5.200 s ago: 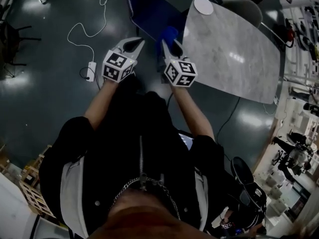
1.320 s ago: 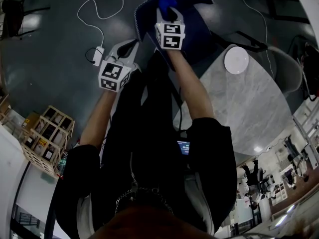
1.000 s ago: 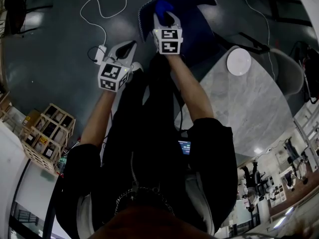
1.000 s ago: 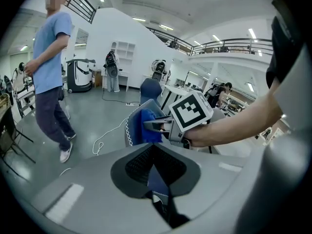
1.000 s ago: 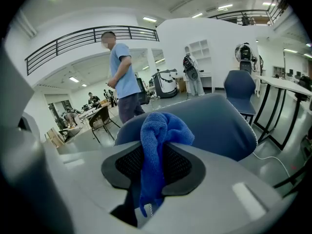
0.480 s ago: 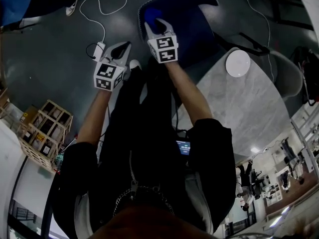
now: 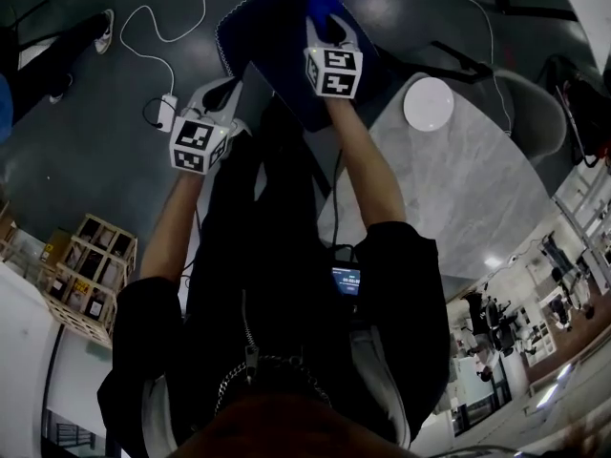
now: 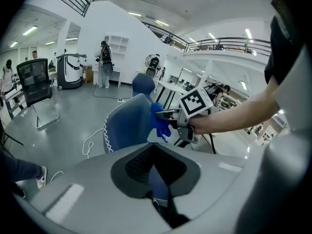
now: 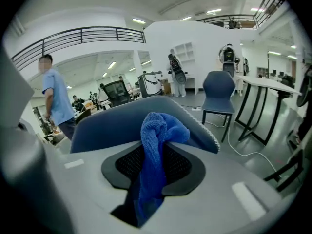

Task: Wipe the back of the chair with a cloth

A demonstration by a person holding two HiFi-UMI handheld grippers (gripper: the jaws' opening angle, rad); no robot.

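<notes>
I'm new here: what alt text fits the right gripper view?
The right gripper clamps a blue cloth held against the top of a blue chair back. Behind stand a second chair and a person in blue.

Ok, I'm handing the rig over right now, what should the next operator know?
Right tongs: shut on the blue cloth, held at the top edge of the chair back.
Left tongs: shut, empty, beside the chair, touching nothing.
Done: cloth is in hand and at the chair; how much is wiped does not show.
Left: wipe across the back.
</notes>
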